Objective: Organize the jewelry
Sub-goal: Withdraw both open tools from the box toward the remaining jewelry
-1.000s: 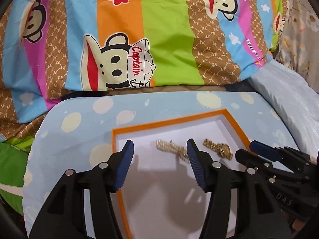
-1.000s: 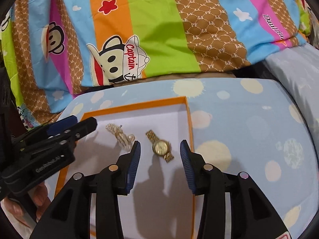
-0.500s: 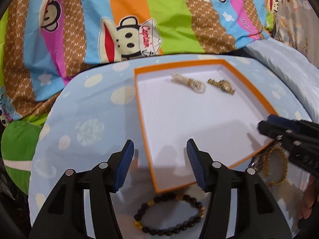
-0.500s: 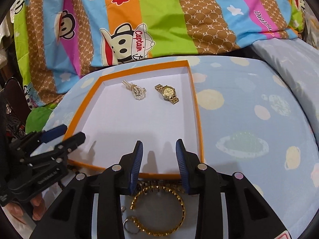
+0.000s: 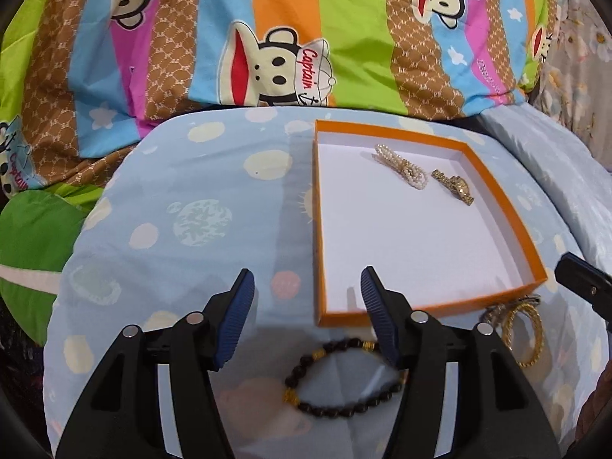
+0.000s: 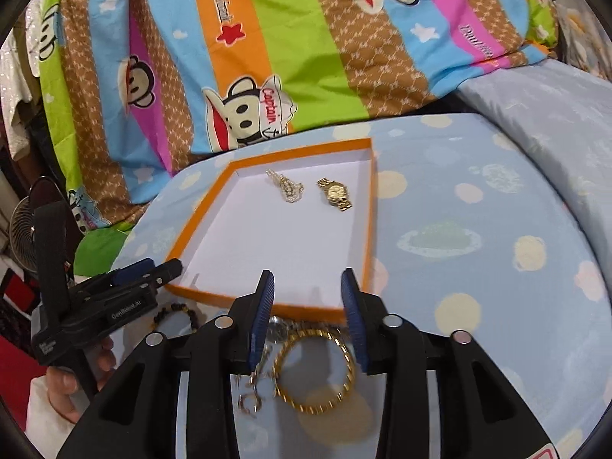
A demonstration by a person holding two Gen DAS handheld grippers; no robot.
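A pearl strand [image 5: 401, 166] and gold wristwatch [image 5: 455, 186] already lie in the orange-rimmed white tray [image 5: 420, 308], while the dark beaded bracelet [image 5: 344, 378] and gold chain bangle [image 6: 315, 371] wait outside under the empty, parted left gripper [image 5: 306, 321] and right gripper [image 6: 308, 308].

Striped cartoon-monkey blanket [image 5: 290, 38] behind blue spotted cushion [image 5: 183, 206]; small fan [image 6: 21, 225].

Left hand-held gripper [image 5: 306, 315] jaws apart over beaded bracelet [image 5: 344, 376], orange tray [image 5: 319, 229] beyond

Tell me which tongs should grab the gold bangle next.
Right. The right tongs hang open over the gold bangle; the left tongs sit over the dark bead bracelet instead.
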